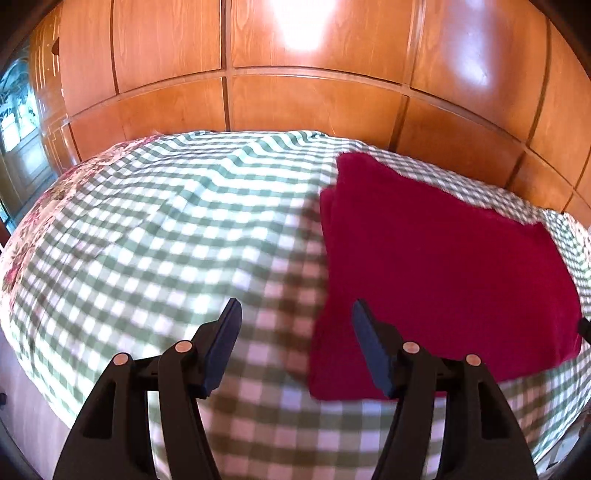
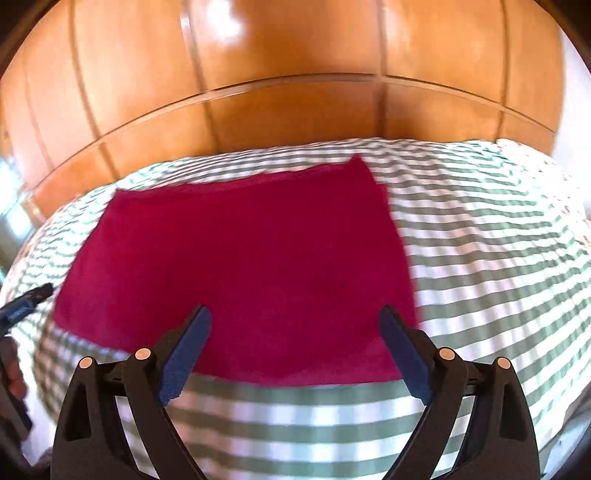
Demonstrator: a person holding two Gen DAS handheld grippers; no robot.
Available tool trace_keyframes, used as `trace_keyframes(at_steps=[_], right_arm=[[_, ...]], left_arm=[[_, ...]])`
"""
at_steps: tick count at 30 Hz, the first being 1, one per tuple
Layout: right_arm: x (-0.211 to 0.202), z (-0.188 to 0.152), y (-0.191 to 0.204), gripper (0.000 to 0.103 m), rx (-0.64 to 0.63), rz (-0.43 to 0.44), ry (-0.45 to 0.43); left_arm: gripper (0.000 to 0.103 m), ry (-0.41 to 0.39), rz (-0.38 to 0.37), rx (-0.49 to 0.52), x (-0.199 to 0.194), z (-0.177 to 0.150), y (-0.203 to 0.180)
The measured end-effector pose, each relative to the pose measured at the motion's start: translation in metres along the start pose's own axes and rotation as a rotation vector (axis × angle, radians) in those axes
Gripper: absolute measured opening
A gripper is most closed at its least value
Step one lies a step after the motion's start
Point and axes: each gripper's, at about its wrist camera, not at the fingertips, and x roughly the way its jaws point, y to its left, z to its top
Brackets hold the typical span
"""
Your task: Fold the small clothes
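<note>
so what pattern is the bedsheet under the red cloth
Green and white gingham check bedsheet, clearest in the left wrist view.

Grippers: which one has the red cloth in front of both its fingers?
The right gripper: the red cloth spans both fingers. The left gripper is offset, mostly over the checked sheet, cloth at one finger only.

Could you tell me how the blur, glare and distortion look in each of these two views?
Left wrist view: glare whitens the wooden panels, the checked sheet smears near the left tool, and fisheye bulges the bed. Right wrist view: motion blur turns the checks into stripes and softens the red cloth edges; the right tool stays sharp; the panels again show glare.
</note>
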Motion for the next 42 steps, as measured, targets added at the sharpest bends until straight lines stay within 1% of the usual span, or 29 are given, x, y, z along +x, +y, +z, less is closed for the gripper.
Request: trace_keyframes(at_steps=[1, 3, 4, 5, 6, 8, 11, 14, 16, 17, 18, 19, 20, 21, 22, 24, 26, 28, 29, 30, 31, 32, 33, 34, 35, 36, 38, 40, 42], right_arm=[[0.003, 0.004, -0.008, 0.09, 0.028, -0.006, -0.002], [0.007, 0.012, -0.021, 0.083, 0.07, -0.007, -0.01], [0.011, 0.019, -0.03, 0.081, 0.088, -0.023, -0.015], [0.017, 0.027, -0.037, 0.075, 0.099, -0.036, -0.021], [0.023, 0.036, -0.045, 0.074, 0.113, -0.048, -0.024], [0.035, 0.051, -0.053, 0.074, 0.125, -0.064, -0.028], [0.055, 0.075, -0.059, 0.068, 0.119, -0.078, -0.029], [0.084, 0.094, -0.064, 0.067, 0.123, -0.078, 0.012], [0.105, 0.102, -0.067, 0.065, 0.13, -0.062, 0.052], [0.114, 0.104, -0.067, 0.057, 0.129, -0.067, 0.072], [0.122, 0.105, -0.067, 0.037, 0.126, -0.076, 0.092], [0.13, 0.106, -0.065, 0.027, 0.114, -0.077, 0.122], [0.132, 0.107, -0.062, 0.014, 0.092, -0.085, 0.13], [0.129, 0.107, -0.059, 0.007, 0.073, -0.101, 0.116], [0.122, 0.111, -0.058, 0.007, 0.057, -0.108, 0.084], [0.11, 0.117, -0.061, 0.006, 0.071, -0.108, 0.033], [0.108, 0.121, -0.06, 0.006, 0.06, -0.13, 0.002], [0.121, 0.12, -0.058, 0.006, 0.041, -0.157, 0.03], [0.134, 0.117, -0.057, 0.006, 0.025, -0.177, 0.065], [0.143, 0.113, -0.058, 0.006, 0.022, -0.189, 0.09], [0.153, 0.108, -0.059, 0.006, 0.026, -0.192, 0.114], [0.155, 0.106, -0.059, 0.006, 0.027, -0.194, 0.108], [0.154, 0.106, -0.058, 0.008, 0.025, -0.198, 0.101], [0.151, 0.106, -0.057, 0.011, 0.021, -0.202, 0.097], [0.148, 0.107, -0.056, 0.023, 0.014, -0.21, 0.098], [0.145, 0.108, -0.055, 0.05, 0.009, -0.221, 0.099], [0.13, 0.111, -0.053, 0.08, 0.006, -0.251, 0.071], [0.108, 0.112, -0.044, 0.08, 0.002, -0.255, 0.006], [0.095, 0.11, -0.031, 0.083, -0.03, -0.255, -0.012]], left_arm=[[0.064, 0.002, 0.001, -0.003, 0.004, 0.008, 0.001], [0.065, 0.02, -0.018, -0.005, 0.014, 0.02, 0.001], [0.065, 0.034, -0.038, -0.015, 0.021, 0.028, 0.0], [0.065, 0.044, -0.06, -0.017, 0.026, 0.034, -0.002], [0.065, 0.052, -0.077, -0.017, 0.031, 0.04, -0.005], [0.064, 0.065, -0.082, -0.021, 0.043, 0.049, -0.013], [0.064, 0.093, -0.102, -0.005, 0.061, 0.061, -0.025], [0.064, 0.117, -0.11, 0.013, 0.08, 0.069, -0.033], [0.064, 0.138, -0.116, 0.001, 0.092, 0.073, -0.035], [0.054, 0.149, -0.123, -0.007, 0.097, 0.075, -0.034], [0.039, 0.155, -0.146, -0.007, 0.101, 0.075, -0.036], [0.012, 0.155, -0.159, 0.003, 0.102, 0.075, -0.038], [0.007, 0.144, -0.156, 0.015, 0.102, 0.076, -0.04], [0.007, 0.103, -0.143, 0.016, 0.098, 0.077, -0.04], [0.007, 0.072, -0.143, 0.014, 0.093, 0.079, -0.038], [0.007, 0.051, -0.125, -0.005, 0.093, 0.082, -0.037], [0.007, 0.067, -0.112, -0.012, 0.101, 0.083, -0.038], [0.007, 0.068, -0.039, 0.024, 0.111, 0.079, -0.045], [0.009, 0.086, -0.025, 0.04, 0.118, 0.076, -0.049], [0.011, 0.082, 0.0, 0.053, 0.121, 0.075, -0.051], [0.019, 0.069, 0.024, 0.064, 0.121, 0.075, -0.052], [0.025, 0.066, 0.052, 0.075, 0.119, 0.074, -0.053], [0.028, 0.068, 0.068, 0.081, 0.117, 0.075, -0.054], [0.036, 0.067, 0.071, 0.079, 0.113, 0.075, -0.053], [0.043, 0.064, 0.07, 0.072, 0.108, 0.075, -0.051], [0.045, 0.057, 0.058, 0.059, 0.101, 0.075, -0.049], [0.047, 0.036, 0.024, 0.033, 0.085, 0.071, -0.041], [0.048, 0.018, 0.007, 0.02, 0.069, 0.062, -0.036], [0.049, 0.004, -0.002, 0.018, 0.055, 0.051, -0.036]])
